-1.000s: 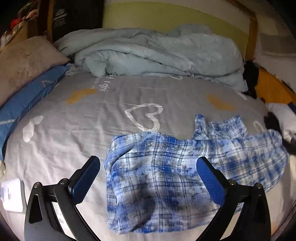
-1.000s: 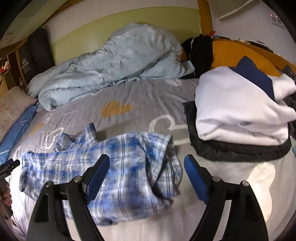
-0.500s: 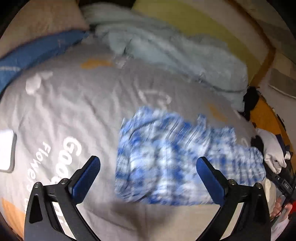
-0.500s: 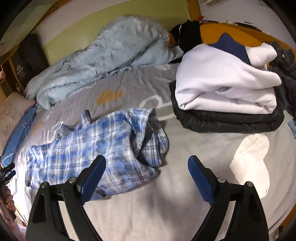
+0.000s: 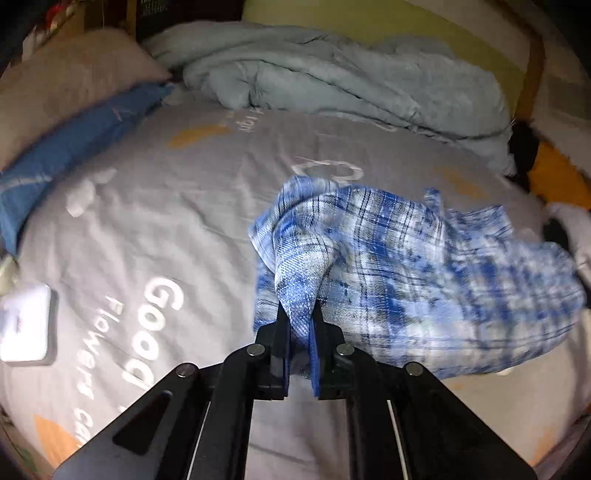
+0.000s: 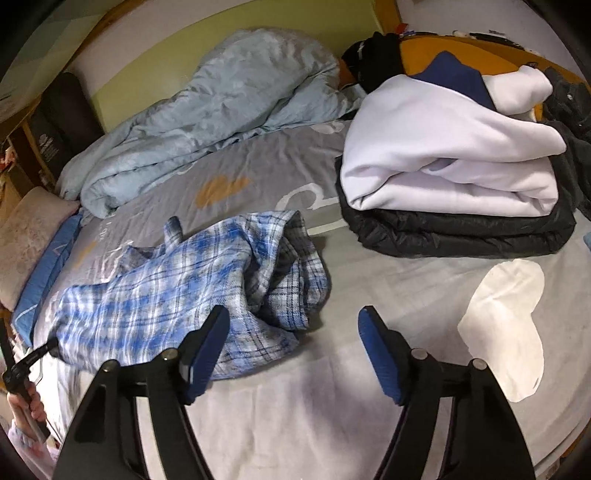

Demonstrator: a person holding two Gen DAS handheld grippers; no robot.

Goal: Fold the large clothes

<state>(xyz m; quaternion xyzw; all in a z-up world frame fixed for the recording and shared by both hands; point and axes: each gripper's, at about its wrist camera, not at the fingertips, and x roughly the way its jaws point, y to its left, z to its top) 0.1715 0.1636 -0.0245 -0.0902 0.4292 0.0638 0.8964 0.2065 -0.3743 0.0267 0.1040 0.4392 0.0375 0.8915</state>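
You are working over a bed spread with a grey printed sheet [image 5: 207, 206] that carries white outline hearts and orange blobs; large white letters on it read "Good" with "Flowers" beneath, both partly hidden. A rumpled pale-blue quilt [image 6: 221, 107] is heaped along the yellow-green headboard [image 6: 236, 22], and a beige pillow on a blue pillow [image 5: 77, 136] sits at the bed's edge. A folded white garment [image 6: 443, 158] rests on a folded black padded jacket [image 6: 461, 229], well apart from the blue-and-white plaid shirt [image 6: 177, 291], which lies crumpled mid-bed. Your left gripper [image 5: 300, 332] has just been closing and now pinches a raised edge of that shirt. Your right gripper [image 6: 293, 354] has just been closing too, yet its jaws stand apart over bare sheet just beside the shirt, gripping nothing.
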